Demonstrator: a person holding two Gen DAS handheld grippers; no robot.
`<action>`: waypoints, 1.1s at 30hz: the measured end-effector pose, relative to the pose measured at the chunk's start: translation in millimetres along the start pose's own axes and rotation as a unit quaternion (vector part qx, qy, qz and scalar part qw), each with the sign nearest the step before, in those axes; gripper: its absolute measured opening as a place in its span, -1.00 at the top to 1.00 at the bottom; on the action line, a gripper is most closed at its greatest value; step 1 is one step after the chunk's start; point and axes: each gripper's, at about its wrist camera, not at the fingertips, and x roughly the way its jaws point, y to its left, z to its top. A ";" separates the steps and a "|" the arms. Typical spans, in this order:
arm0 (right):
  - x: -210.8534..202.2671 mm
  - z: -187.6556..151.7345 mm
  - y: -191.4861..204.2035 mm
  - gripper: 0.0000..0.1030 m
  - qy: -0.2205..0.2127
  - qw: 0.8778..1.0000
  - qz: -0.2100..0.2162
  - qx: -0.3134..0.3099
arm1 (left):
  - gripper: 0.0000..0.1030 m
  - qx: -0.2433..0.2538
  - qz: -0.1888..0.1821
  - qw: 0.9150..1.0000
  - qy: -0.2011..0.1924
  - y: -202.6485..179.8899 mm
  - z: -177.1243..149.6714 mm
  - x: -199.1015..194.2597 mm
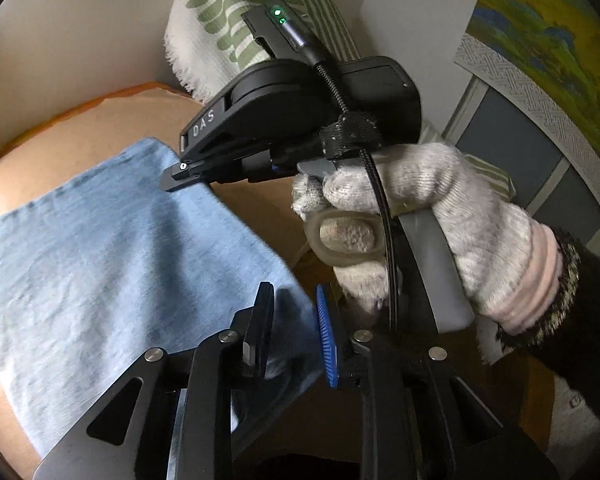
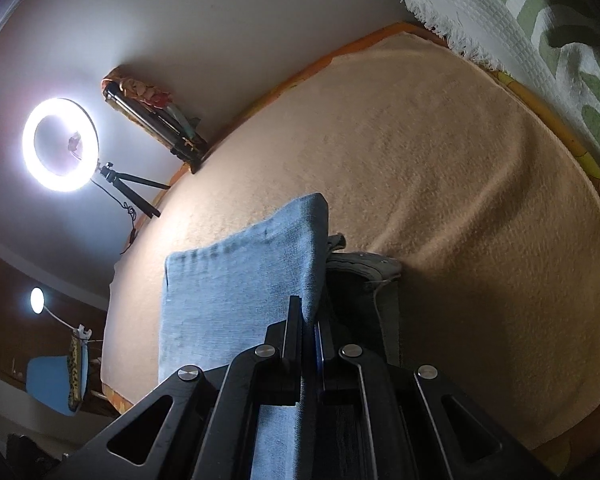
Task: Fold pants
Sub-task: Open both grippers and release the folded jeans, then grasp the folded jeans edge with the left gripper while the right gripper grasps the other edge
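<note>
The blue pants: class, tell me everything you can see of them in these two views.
The blue pants are light blue, denim-like cloth, folded into a flat rectangle with a stitched hem along the far edge. They lie on a peach blanket. The right gripper is shut on their raised right edge, where grey lining shows beneath. In the left wrist view, a corner sits between the left gripper's parted pads.
</note>
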 end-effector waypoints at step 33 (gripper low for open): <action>-7.2 -1.4 -22.4 -0.58 0.007 0.999 0.013 -0.044 | -0.15 -0.253 0.082 0.964 -0.030 194.3 -42.6 -69.2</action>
